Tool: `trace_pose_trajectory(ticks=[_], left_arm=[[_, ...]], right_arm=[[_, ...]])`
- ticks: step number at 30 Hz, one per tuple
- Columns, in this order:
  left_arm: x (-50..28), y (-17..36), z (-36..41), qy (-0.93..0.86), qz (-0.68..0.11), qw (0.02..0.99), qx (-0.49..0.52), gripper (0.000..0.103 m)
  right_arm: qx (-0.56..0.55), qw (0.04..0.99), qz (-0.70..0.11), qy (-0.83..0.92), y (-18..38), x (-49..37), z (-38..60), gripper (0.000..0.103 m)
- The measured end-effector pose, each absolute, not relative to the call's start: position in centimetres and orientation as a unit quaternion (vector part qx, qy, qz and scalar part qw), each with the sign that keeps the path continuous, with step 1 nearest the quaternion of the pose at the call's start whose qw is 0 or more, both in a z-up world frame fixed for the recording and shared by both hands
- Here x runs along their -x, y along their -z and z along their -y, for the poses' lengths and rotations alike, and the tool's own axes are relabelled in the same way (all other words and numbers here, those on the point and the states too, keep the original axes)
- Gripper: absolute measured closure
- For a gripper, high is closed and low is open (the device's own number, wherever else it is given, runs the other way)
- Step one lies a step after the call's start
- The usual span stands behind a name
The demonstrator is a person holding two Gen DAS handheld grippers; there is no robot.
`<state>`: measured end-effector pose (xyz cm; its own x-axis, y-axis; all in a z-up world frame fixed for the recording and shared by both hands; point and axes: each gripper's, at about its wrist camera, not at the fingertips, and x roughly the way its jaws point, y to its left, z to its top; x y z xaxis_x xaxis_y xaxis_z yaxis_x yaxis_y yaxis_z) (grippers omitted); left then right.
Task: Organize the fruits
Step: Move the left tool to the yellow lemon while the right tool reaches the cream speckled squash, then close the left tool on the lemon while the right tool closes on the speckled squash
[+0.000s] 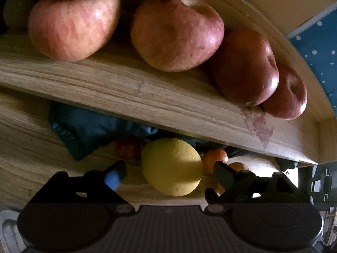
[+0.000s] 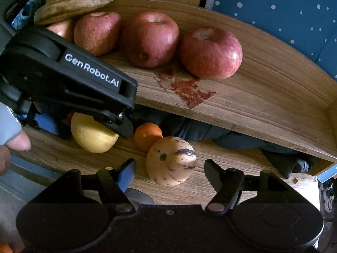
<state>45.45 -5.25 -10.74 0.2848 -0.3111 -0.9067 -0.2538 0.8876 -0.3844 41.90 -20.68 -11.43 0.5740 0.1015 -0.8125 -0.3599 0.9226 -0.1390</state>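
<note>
On the lower wooden shelf (image 2: pixel 210 189) a yellow fruit (image 1: pixel 171 166) lies between the jaws of my left gripper (image 1: pixel 168 164). A small gap shows on each side of it, so the gripper is open. In the right wrist view one of the left gripper's fingers (image 2: pixel 118 124) lies across that yellow fruit (image 2: pixel 92 137). My right gripper (image 2: pixel 169 163) is open around a cream fruit with dark stripes (image 2: pixel 170 160), and its pads stand clear of it. A small orange (image 2: pixel 147 136) sits between the two fruits.
The upper shelf (image 2: pixel 263 97) holds several red apples (image 2: pixel 150 40) in a row, with spotted bananas (image 2: pixel 78 2) behind them and a red stain (image 2: pixel 187 88) near its front edge. Dark cloth (image 1: pixel 84 126) lies at the back of the lower shelf. A person's fingers (image 2: pixel 19 141) are at the left.
</note>
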Motion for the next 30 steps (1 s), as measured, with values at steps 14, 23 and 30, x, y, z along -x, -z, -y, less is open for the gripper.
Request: trace_pose_trajectory(ticks=[14, 23, 30], left_arm=[[-45.1, 10.6, 3.3, 0.021, -0.596, 0.763, 0.249, 0.025], [-44.4, 10.7, 2.4, 0.024, -0.599, 0.751, 0.277, 0.038], [-44.9, 11.2, 2.3, 0.019, -0.600, 0.747, 0.286, 0.036]], right_arm=[[0.129, 0.872, -0.454, -0.129, 11.9, -42.0, 20.9, 0.042], [0.121, 0.872, -0.458, -0.122, 11.6, -42.9, 21.4, 0.049], [0.121, 0.872, -0.458, -0.121, 11.7, -43.0, 21.4, 0.049]])
